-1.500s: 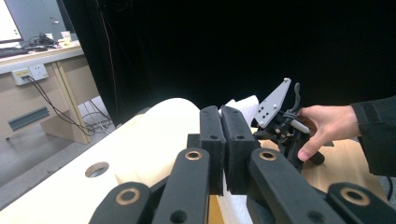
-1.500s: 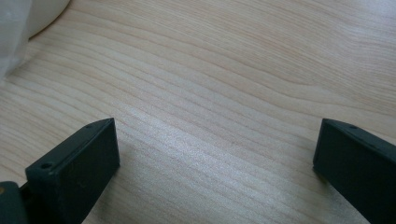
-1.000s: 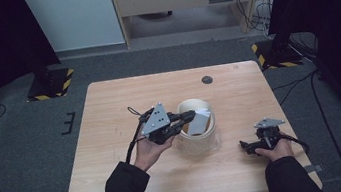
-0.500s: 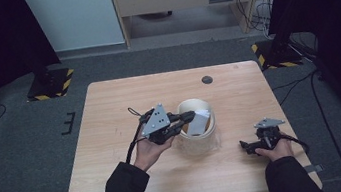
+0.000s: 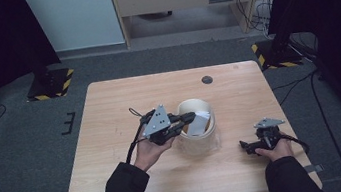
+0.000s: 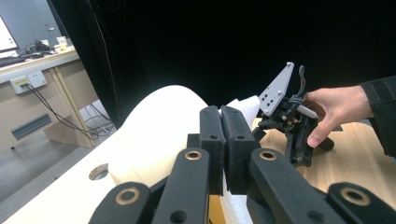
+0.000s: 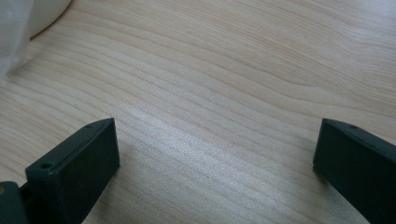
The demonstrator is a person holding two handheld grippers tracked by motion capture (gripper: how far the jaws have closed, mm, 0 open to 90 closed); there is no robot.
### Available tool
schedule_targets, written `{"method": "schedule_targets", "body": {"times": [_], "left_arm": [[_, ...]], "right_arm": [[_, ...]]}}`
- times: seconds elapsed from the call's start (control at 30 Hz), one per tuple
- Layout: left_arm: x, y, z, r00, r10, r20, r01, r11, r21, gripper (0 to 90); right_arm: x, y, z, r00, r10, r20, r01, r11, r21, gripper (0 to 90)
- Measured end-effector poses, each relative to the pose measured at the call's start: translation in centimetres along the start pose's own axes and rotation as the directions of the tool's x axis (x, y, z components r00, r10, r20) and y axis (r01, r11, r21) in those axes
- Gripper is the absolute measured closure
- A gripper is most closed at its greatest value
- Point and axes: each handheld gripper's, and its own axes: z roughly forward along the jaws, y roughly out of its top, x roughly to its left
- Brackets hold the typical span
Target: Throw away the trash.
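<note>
Standing near the middle of the wooden table (image 5: 113,134): a round bucket (image 5: 203,137), with a bag liner (image 5: 198,122) sitting inside it. Reaching in from the bucket's left, over its rim: the left gripper (image 5: 188,119). Resting on the tabletop well to the bucket's right, near the front edge: the right gripper (image 5: 245,146). Lying behind the bucket, toward the far edge: a small round disc (image 5: 207,79).
</note>
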Motion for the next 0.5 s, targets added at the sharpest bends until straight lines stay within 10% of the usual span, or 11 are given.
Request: {"method": "schedule_targets", "body": {"times": [0.5], "left_arm": [[0.61, 0.59, 0.01, 0.9998, -0.005, 0.018, 0.006, 0.9989, -0.046, 87.4]], "right_arm": [[-0.01, 0.02, 0.02, 1.0000, -0.004, -0.003, 0.004, 1.000, 0.000, 0.5]]}}
